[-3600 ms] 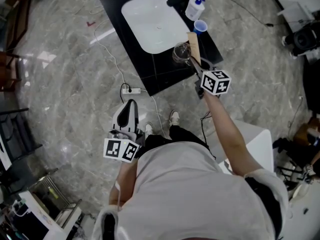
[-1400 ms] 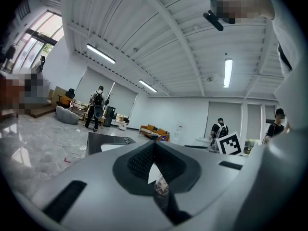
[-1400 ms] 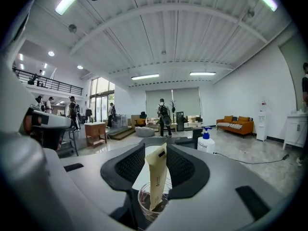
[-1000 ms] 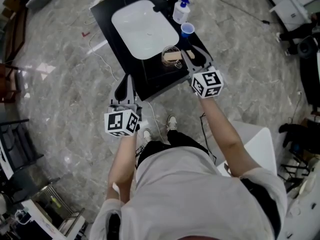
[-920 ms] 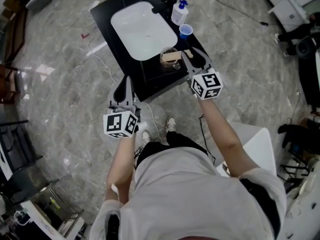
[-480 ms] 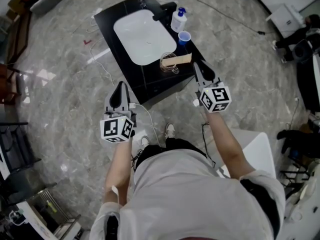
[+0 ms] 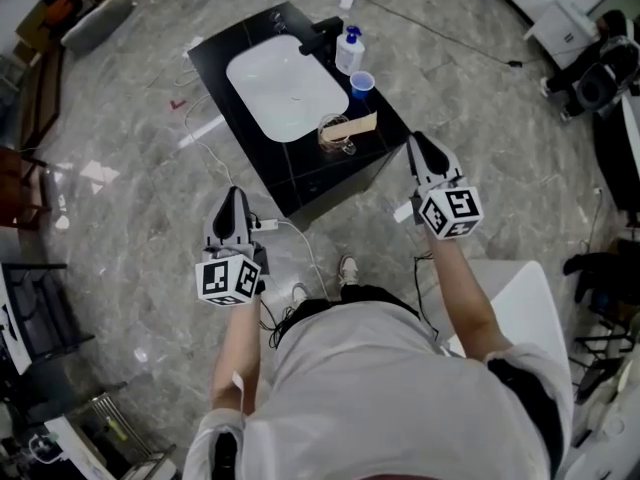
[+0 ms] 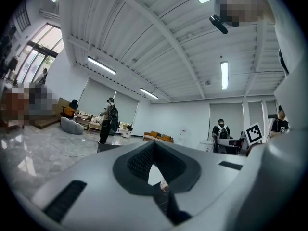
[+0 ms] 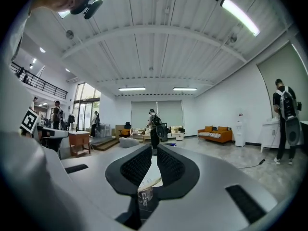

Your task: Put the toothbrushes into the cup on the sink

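A clear glass cup (image 7: 336, 134) stands on the black counter (image 7: 300, 173) at the front right of the white sink (image 7: 285, 88). A tan toothbrush box (image 7: 358, 125) leans out of it to the right. My right gripper (image 7: 420, 144) hangs off the counter's right corner, apart from the cup. Its jaws are closing to a thin slit with nothing between them. Through that slit in the right gripper view (image 9: 154, 148) the cup (image 9: 145, 195) and the box (image 9: 152, 181) show far off. My left gripper (image 7: 233, 196) is shut and empty in front of the counter, jaw tips together in its own view (image 8: 154, 146).
A small blue cup (image 7: 362, 82), a white pump bottle (image 7: 349, 50) and a black tap (image 7: 322, 34) stand at the counter's back right. A white power strip and cable (image 7: 262, 225) lie on the marble floor by my left gripper. A white box (image 7: 520, 298) stands at my right.
The right gripper let go of the toothbrush box, which now stands in the cup, then drew back to the right while its jaws narrowed. The left gripper also pulled back from the counter.
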`<state>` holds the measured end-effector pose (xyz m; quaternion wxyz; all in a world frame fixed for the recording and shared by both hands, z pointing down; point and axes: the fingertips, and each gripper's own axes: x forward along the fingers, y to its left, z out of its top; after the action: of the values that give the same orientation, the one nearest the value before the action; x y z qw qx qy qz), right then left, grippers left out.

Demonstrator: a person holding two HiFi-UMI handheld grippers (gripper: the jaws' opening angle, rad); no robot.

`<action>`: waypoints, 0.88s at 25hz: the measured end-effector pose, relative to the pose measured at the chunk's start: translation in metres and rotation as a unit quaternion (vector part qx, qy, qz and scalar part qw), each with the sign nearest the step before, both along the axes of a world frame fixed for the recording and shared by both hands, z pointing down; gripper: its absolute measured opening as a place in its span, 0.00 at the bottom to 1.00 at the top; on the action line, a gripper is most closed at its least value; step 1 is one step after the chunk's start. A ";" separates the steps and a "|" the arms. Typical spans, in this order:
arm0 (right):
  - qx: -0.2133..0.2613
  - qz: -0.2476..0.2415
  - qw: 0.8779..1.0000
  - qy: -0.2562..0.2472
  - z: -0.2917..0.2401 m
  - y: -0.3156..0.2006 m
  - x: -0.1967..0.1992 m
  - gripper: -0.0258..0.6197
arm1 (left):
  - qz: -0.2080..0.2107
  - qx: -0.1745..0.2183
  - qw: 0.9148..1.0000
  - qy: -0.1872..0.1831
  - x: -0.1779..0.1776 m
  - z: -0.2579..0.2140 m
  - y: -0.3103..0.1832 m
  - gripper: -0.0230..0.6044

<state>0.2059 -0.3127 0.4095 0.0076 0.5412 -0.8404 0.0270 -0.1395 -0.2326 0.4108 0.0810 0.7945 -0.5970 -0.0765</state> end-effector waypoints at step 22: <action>0.000 0.044 0.999 -0.022 -0.008 0.042 0.027 0.12 | -0.027 -0.005 1.000 0.010 -0.045 -0.003 0.025 0.04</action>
<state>0.2332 -0.2708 0.4012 -0.0122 0.5770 -0.8157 0.0393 -0.1841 -0.2079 0.4081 0.0890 0.7769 -0.6177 -0.0839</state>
